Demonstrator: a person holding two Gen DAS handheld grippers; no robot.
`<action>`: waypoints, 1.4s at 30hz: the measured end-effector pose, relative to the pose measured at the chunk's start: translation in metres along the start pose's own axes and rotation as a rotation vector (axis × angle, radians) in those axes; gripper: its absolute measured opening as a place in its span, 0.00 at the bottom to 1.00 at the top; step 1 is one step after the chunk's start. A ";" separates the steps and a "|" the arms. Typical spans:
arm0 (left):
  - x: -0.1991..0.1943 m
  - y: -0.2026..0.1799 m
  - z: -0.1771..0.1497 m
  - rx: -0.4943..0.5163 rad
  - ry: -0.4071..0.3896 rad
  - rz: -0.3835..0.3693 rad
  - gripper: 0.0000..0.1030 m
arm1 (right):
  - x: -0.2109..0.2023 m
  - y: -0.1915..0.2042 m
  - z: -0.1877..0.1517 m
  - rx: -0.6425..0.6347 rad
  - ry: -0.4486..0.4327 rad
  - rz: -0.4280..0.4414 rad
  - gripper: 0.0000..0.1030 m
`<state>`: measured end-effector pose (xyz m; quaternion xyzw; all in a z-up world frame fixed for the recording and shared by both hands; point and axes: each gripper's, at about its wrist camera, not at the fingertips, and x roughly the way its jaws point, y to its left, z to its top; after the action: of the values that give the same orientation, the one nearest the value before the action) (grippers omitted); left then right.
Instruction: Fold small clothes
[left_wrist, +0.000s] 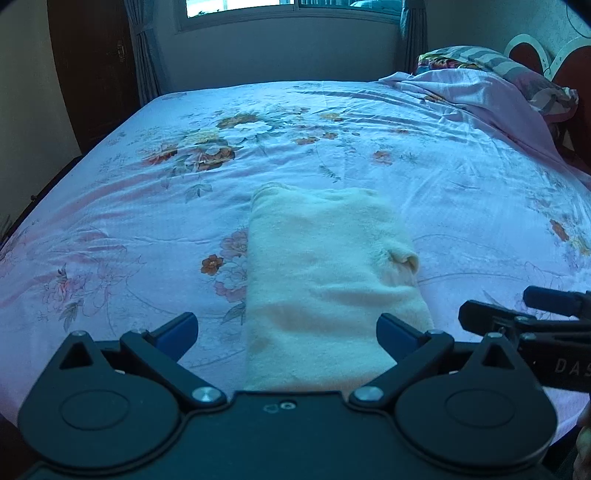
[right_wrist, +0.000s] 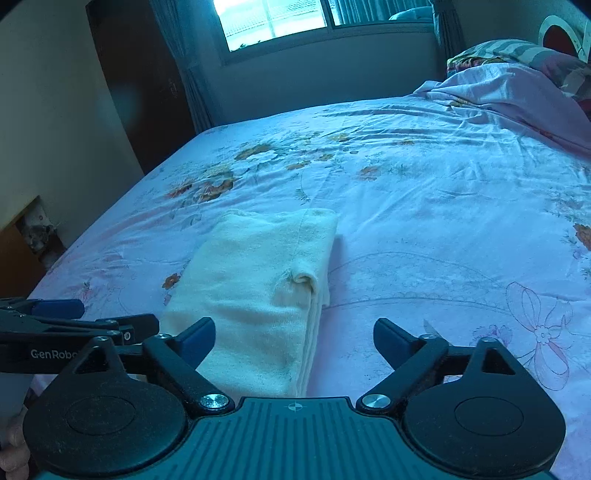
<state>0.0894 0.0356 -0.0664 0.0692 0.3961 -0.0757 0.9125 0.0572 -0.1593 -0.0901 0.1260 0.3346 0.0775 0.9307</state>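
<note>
Bed (left_wrist: 424, 177) wearing a pink floral sheet, folded cream garment (left_wrist: 325, 280) lying near its front edge, rumpled bedding (left_wrist: 480, 88) sitting at the far right

Folded garment (left_wrist: 325, 273) on bed (left_wrist: 461, 192), pillows (left_wrist: 491, 70) behind-right.

Dim room with a blue cast; daylight glares white through the window (left_wrist: 240, 7), washing the bed (left_wrist: 461, 192). Fisheye edges curve and darken.

Garment: cream fleece piece (left_wrist: 325, 269), folded into a thick rectangle.
Pose: flat on my floral bedsheet (left_wrist: 110, 229), untouched.
</note>
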 end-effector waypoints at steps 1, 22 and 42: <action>-0.003 0.000 0.000 0.008 0.004 -0.005 0.98 | -0.003 -0.002 0.002 0.012 0.005 0.008 0.98; -0.092 -0.018 -0.022 -0.024 -0.135 0.075 0.98 | -0.090 0.032 -0.022 -0.278 -0.184 -0.158 1.00; -0.130 -0.049 -0.031 -0.057 -0.131 0.063 0.98 | -0.157 0.008 -0.011 -0.042 -0.216 -0.125 1.00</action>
<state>-0.0296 0.0044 0.0052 0.0507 0.3352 -0.0399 0.9399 -0.0702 -0.1859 -0.0010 0.0931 0.2380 0.0122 0.9667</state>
